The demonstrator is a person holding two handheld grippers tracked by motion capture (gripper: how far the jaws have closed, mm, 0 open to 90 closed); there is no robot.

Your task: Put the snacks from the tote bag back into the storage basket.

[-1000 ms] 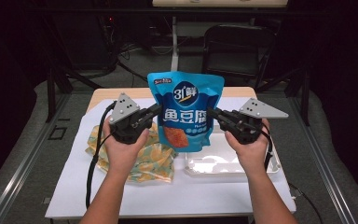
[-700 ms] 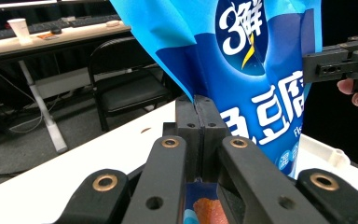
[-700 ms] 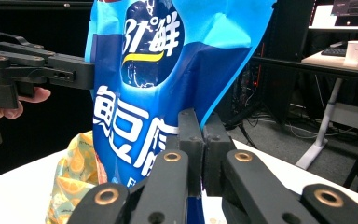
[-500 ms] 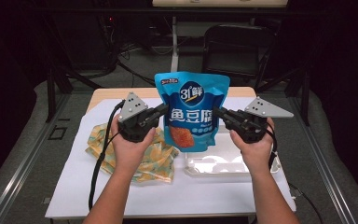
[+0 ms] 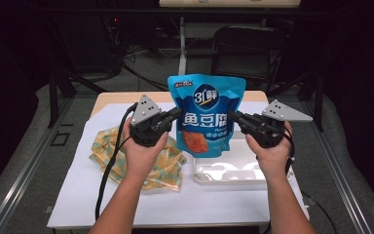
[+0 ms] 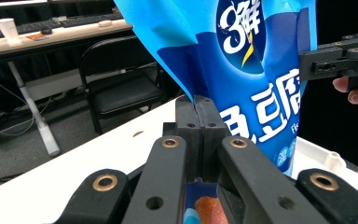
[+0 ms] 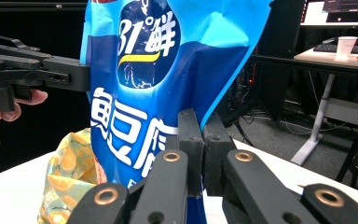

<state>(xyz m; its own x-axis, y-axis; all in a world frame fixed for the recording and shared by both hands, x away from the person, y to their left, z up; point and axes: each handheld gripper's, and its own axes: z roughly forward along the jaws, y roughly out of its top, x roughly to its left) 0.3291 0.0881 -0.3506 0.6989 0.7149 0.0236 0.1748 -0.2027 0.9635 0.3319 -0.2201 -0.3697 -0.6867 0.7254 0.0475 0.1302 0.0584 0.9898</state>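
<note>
The blue snack pouch (image 5: pixel 208 114) is held upright in the air above the white tray (image 5: pixel 233 171) on the tabletop (image 5: pixel 78 204), clamped at its side edges by the left hand-held gripper (image 5: pixel 176 114) and the right hand-held gripper (image 5: pixel 233 118), so the next move is judged to call for a steady outward pull or a controlled lowering.

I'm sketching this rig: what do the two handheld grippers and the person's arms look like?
Both the left gripper and right gripper are black, with flat straight fingers, brass-ringed pivots, a grey triangular top plate and a trailing black cable. The forearms are bare, without sleeves.
</note>
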